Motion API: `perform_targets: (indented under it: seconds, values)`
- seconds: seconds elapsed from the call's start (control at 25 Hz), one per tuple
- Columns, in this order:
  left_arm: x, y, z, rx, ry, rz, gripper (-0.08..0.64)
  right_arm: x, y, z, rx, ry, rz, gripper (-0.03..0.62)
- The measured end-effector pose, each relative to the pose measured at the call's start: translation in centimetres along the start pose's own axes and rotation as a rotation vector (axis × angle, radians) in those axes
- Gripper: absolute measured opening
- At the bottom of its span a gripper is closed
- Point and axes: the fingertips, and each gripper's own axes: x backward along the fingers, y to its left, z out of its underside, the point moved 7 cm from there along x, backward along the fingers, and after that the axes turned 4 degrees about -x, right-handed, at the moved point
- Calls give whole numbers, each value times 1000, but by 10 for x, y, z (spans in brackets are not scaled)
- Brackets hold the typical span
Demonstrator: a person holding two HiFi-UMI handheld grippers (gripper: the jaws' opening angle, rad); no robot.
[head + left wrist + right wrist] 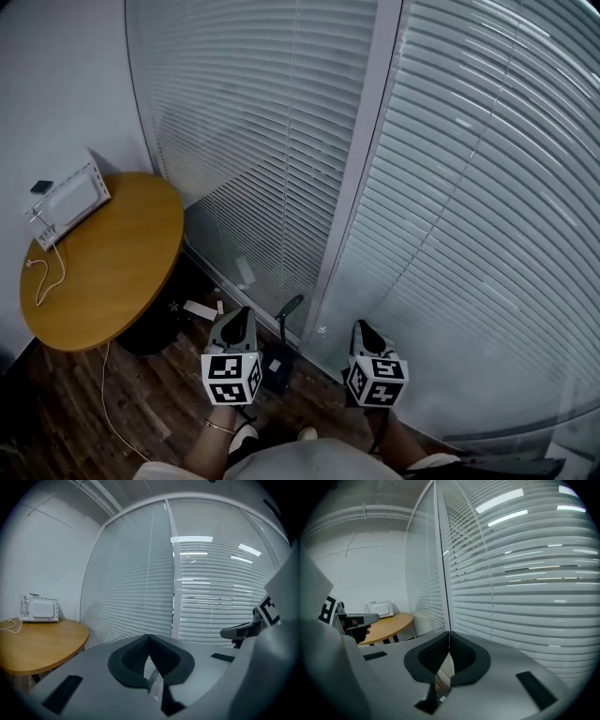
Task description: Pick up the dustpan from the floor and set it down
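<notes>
Seen from the head view, the dustpan [277,372] stands on the dark plank floor [141,412] close to the glass wall. Its black pan sits low and its handle [290,307] rises toward the white post [361,169] between the two panes; whether anything lies in the pan cannot be told. It shows between the two grippers, the left gripper [243,315] just to its left and the right gripper [362,326] further to its right, and neither has hold of it. At the far left a round wooden table [112,272] carries a white box-like device [67,199], with a thin cable [49,272] trailing across the top. A few pale scraps [199,308] lie on the floor near the table's right edge. Slatted blinds [487,206] fill the panes behind the glass. In the left gripper view, the left gripper's [149,637] dark pads meet at their tips with nothing caught between them. Beyond them are the table at the left, the white device against a plain white wall [47,550], and blinds across the rest. In the right gripper view the right gripper [449,633] is likewise pressed together and empty, with blinds close on the right and the table and device far off at the left.
</notes>
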Motion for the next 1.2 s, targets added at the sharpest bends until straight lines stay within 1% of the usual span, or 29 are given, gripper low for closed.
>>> perform_targets:
  seconds: [0.2, 0.36, 0.44, 0.6, 0.84, 1.2]
  values:
    - [-1, 21, 1, 20, -1, -11, 17, -4, 11, -3, 7, -11, 11, 32]
    - [0, 29, 1, 18, 6, -9, 17, -2, 22, -1, 71, 7, 13, 32]
    - [1, 32, 3, 23, 7, -7, 17, -1, 27, 0, 86, 8, 18, 32]
    - [4, 33, 3, 29, 15, 5, 17, 6, 29, 1, 81, 13, 38, 32]
    - [2, 29, 4, 11, 17, 18, 17, 8, 23, 2, 67, 11, 56, 32]
    - [8, 32, 11, 9, 33, 18, 17, 13, 27, 5, 68, 20, 57, 32]
